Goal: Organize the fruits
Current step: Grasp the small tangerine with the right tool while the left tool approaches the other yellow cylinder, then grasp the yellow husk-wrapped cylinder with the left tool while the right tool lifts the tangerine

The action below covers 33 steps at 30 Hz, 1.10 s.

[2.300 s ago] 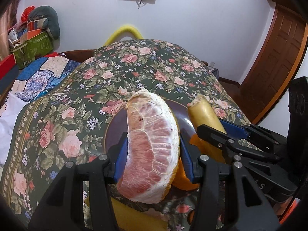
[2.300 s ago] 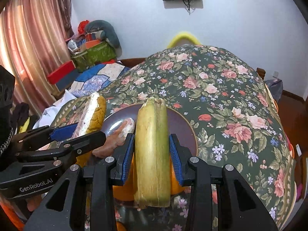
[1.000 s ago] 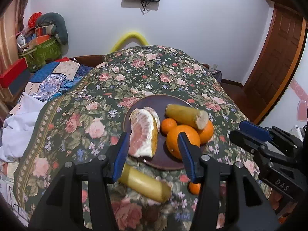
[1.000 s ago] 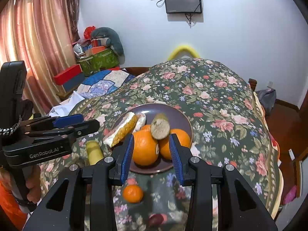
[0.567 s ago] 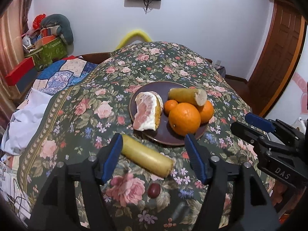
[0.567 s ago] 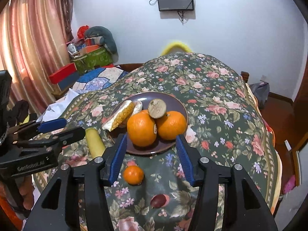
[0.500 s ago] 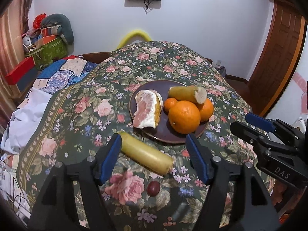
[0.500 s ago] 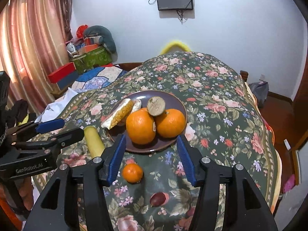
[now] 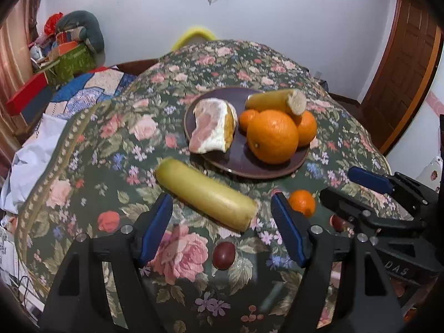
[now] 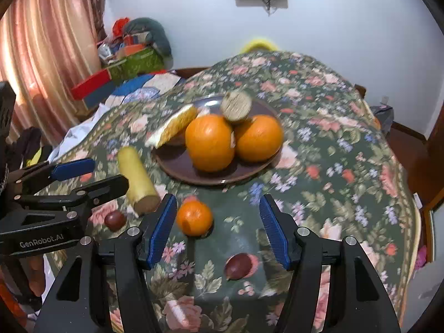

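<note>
A: Status of your claws?

B: Your left gripper and right gripper both stand apart, holding nothing.

A: Loose fruit?

B: The yellow stalk piece lies at centre frame, just below the plate. It looks stiff, smooth, likely slippery; grip it mid-length, across its width. The small mandarin sits lower centre: light, soft-skinned, so squeeze it gently.

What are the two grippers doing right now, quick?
Left gripper: open, holding nothing.
Right gripper: open, holding nothing.
</note>
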Tool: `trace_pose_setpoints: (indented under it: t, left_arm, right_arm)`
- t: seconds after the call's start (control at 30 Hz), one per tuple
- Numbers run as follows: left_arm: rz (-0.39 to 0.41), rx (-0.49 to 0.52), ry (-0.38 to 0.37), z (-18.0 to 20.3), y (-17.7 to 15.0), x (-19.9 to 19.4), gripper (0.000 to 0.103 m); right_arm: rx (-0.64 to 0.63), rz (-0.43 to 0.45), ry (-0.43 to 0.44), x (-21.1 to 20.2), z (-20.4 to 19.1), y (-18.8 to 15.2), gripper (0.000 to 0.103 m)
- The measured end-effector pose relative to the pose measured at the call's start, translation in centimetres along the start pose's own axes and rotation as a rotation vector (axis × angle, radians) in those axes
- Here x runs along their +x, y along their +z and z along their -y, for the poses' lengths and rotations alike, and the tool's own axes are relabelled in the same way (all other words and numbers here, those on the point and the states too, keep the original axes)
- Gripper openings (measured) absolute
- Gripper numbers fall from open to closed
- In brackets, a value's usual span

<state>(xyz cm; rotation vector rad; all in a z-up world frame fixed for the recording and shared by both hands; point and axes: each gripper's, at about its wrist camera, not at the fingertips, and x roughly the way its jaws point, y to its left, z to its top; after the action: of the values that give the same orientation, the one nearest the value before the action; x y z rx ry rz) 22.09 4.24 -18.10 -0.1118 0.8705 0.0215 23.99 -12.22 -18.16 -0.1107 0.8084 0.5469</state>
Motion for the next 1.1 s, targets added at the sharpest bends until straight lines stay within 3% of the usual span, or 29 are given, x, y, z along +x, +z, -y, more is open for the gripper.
trace_pose_setpoints:
  t: [0.2,0.27,0.4,0.6,0.83,0.97,1.1]
  left_arm:
    - [-0.030,-0.020,0.003,-0.8,-0.6,1.0,0.073]
    - [-0.037,-0.030,-0.004,-1.1,-0.7,1.1,0.073]
    - [-0.040,-0.036,0.000,-1.5,-0.7,1.4,0.073]
    - [-0.051,-0.041,-0.013,-1.3,-0.5,1.9,0.073]
    - [-0.081,-0.035,-0.005,-0.1,-0.3,3.8,0.083]
    - [-0.118,-0.067,-0.001,-0.2,-0.1,5.6,0.083]
    - [-0.104,-0.070,0.014,-0.2,0.1,5.8,0.080]
  right_arm:
    - [-0.027,-0.054,0.046,1.8,-0.8,-0.6,0.056]
    - [-0.044,-0.069,0.058,2.3,-1.0,-0.7,0.044]
    - [-0.071,-0.104,0.080,3.3,-1.5,-0.9,0.033]
    - [-0.048,-0.083,0.095,2.8,-0.7,-0.8,0.031]
    - [0.014,-0.035,0.067,1.2,1.5,-0.2,0.031]
    - [0.031,-0.014,0.041,0.3,2.6,0.0,0.031]
    - [0.049,-0.005,0.032,-0.1,3.3,0.1,0.031]
